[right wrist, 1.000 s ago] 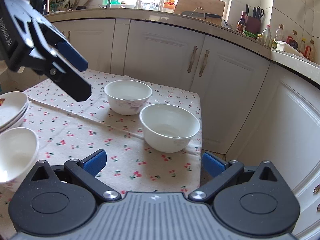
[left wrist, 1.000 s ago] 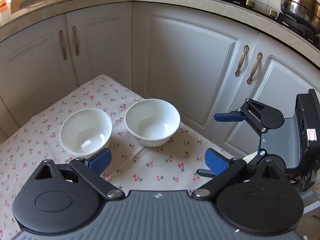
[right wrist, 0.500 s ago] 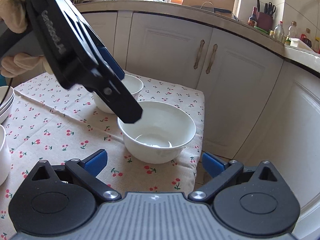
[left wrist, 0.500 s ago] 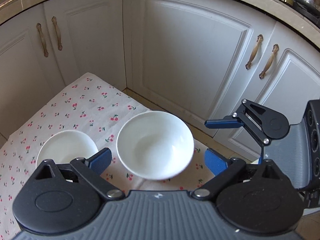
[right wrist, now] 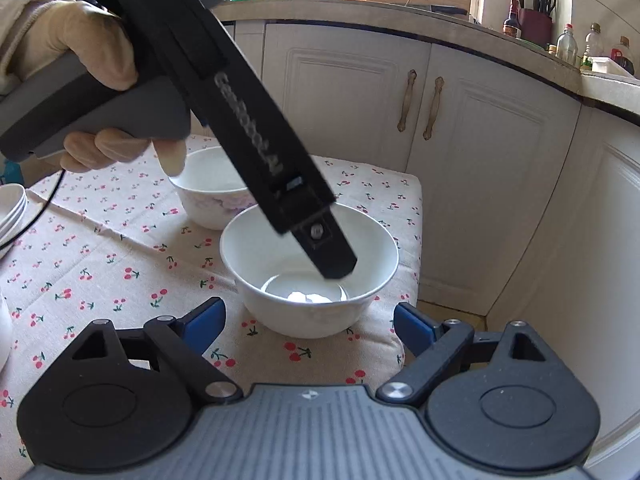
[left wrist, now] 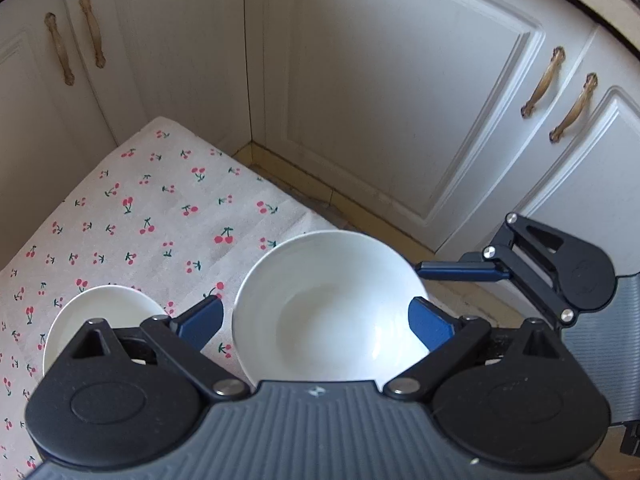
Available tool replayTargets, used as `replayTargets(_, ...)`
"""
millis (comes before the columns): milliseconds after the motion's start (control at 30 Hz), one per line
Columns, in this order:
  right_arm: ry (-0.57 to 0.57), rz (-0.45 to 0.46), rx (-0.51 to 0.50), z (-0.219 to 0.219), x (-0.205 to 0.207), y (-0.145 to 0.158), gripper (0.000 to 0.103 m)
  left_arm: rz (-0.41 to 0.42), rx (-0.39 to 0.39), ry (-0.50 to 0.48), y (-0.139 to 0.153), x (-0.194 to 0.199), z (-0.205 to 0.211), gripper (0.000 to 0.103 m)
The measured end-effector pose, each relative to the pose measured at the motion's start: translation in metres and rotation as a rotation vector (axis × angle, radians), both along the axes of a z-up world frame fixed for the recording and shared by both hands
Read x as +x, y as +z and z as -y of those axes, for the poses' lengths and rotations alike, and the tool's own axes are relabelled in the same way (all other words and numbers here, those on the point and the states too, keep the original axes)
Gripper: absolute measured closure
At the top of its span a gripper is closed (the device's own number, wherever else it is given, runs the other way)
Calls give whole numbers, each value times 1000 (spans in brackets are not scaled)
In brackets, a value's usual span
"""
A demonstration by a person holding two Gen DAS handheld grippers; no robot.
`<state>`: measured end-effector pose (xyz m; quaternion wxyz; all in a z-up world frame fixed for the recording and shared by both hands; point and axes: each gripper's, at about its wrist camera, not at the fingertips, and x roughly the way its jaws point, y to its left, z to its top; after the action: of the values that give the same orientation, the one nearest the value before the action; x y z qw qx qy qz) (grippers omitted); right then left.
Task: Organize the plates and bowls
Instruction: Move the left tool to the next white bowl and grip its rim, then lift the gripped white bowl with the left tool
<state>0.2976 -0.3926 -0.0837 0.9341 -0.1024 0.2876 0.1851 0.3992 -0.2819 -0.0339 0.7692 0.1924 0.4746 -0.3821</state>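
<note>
A plain white bowl (left wrist: 328, 304) (right wrist: 308, 268) stands near the corner of the cherry-print tablecloth (left wrist: 152, 216). My left gripper (left wrist: 316, 320) is open, just above it, its jaws straddling the bowl; in the right wrist view one of its fingers (right wrist: 328, 252) dips over the rim into the bowl. A second bowl with a faint flower print (right wrist: 208, 200) (left wrist: 100, 320) stands just beyond. My right gripper (right wrist: 308, 320) is open and empty, low at the near side of the plain bowl; it also shows in the left wrist view (left wrist: 460, 270).
White cabinet doors (left wrist: 400, 100) stand close behind the table's corner and edge (right wrist: 408, 280). A stack of plates or bowls (right wrist: 12, 212) sits at the left edge, and another white rim (right wrist: 4, 328) is below it. A worktop with bottles (right wrist: 568, 44) runs above.
My left gripper has come down and forward over the plain bowl, from well above the table to straddling it. My right gripper has moved closer to the same bowl.
</note>
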Motion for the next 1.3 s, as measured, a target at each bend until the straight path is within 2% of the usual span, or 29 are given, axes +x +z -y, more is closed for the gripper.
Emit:
replayTargets(233, 6, -3, -15, -2, 6, 0, 12, -59, 5, 19, -7, 14, 3, 6)
replayTargets(733, 7, 0, -2, -2, 8, -2, 16, -113, -18, -5, -13, 17, 2, 12)
replayTargets(1300, 1, -17, 28, 4, 7, 6, 18, -112, -25, -11, -14, 17, 3, 12)
